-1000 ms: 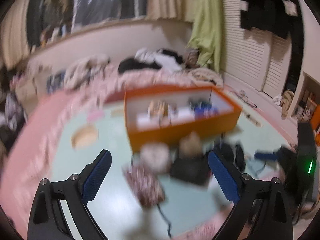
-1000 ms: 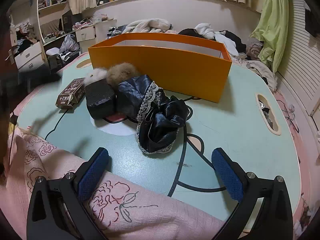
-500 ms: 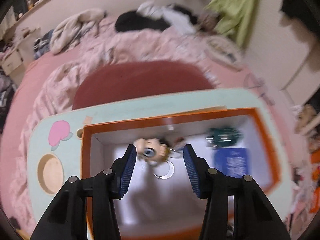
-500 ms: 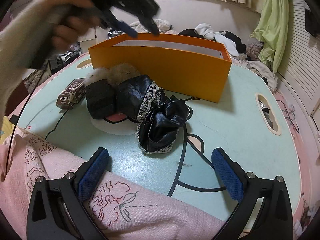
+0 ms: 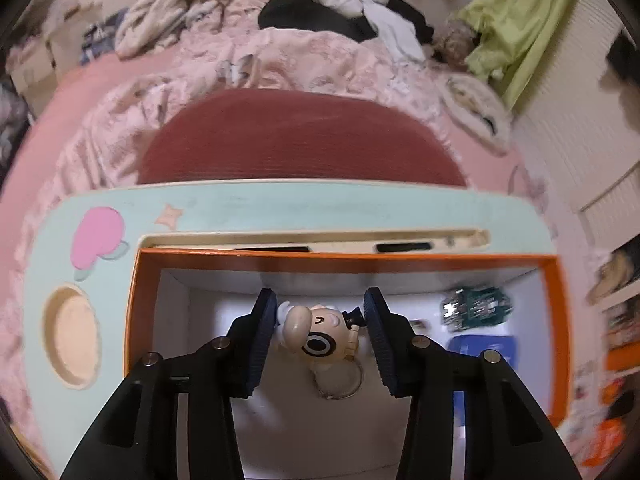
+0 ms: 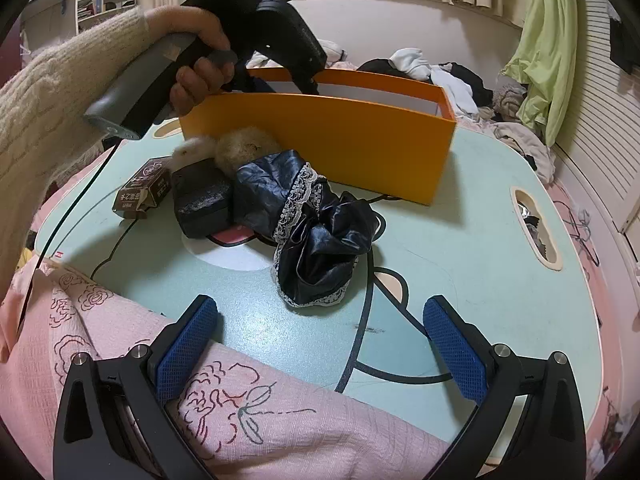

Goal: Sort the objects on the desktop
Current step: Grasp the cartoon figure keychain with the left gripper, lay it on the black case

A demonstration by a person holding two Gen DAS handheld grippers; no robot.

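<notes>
Over the orange box (image 5: 558,320), at the left of the scene, the left hand-held gripper (image 5: 318,322) points down inside, its blue pads on either side of a small keychain figurine (image 5: 320,340). That toy sits near the box's far wall. Its left side touches or nearly touches the left pad, while a narrow gap shows at the right one, so the jaws have just been closing around it but I would not yet call it gripped. The toy looks light, hard and smooth, probably plastic, so it may slip or twist; the broad round head is the sensible place to squeeze, not the thin metal ring (image 5: 338,382) trailing below it. A green item (image 5: 478,306) and a blue card (image 5: 482,354) lie further right in the box.

On the desk (image 6: 480,248), going left to right, wait a small printed carton (image 6: 142,192), a black block (image 6: 202,202), two fluffy pompoms (image 6: 230,150) and a dark lace-trimmed pouch (image 6: 316,232). The pouch is soft and floppy; a pinch on its bunched middle should carry it. The right hand-held gripper (image 6: 320,350) hangs at the desk's near edge over the pink quilt (image 6: 240,420), jaws wide apart, holding nothing.

A second ago the left gripper was spread wide, looking across the desk at the clutter before the box; now it is above the box with its jaws narrowed. The right view is unchanged apart from the person's sleeve (image 6: 60,92) and hand (image 6: 196,60) entering it.
</notes>
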